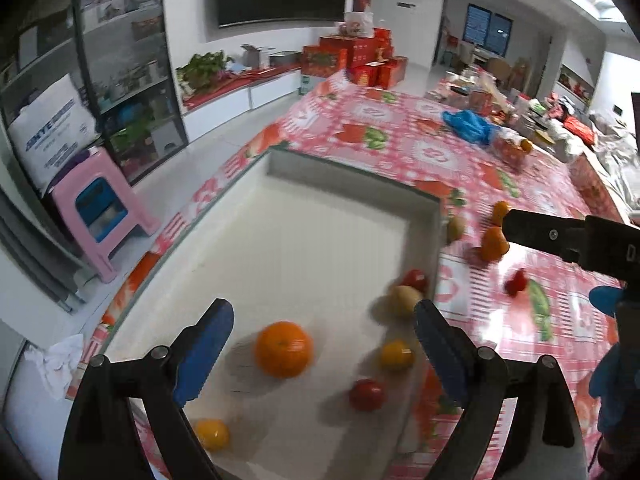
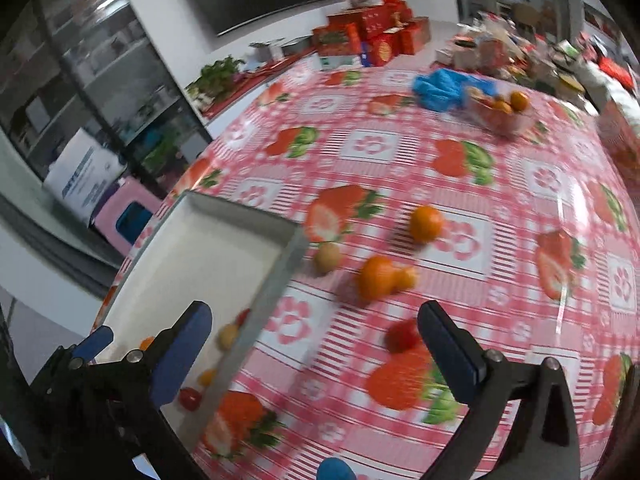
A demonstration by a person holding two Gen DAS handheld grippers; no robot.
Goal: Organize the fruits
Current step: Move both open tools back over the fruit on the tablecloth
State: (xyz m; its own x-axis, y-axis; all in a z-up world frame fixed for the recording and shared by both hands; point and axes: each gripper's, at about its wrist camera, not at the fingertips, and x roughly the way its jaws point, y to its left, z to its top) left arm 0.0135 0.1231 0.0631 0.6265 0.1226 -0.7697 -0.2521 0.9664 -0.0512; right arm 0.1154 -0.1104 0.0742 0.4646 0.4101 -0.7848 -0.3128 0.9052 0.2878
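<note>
A white tray lies on the strawberry tablecloth; it also shows in the right wrist view. In it lie a large orange, yellow fruits, a red tomato, a kiwi and another red fruit. My left gripper is open and empty above the tray, over the orange. On the cloth right of the tray lie a kiwi, oranges and a red tomato. My right gripper is open and empty above the tray's right wall, the tomato by its right finger.
A blue plastic bag and a clear box of fruit sit at the table's far side, with packages beyond. A pink stool stands on the floor left of the table. Red gift boxes are stacked at the back.
</note>
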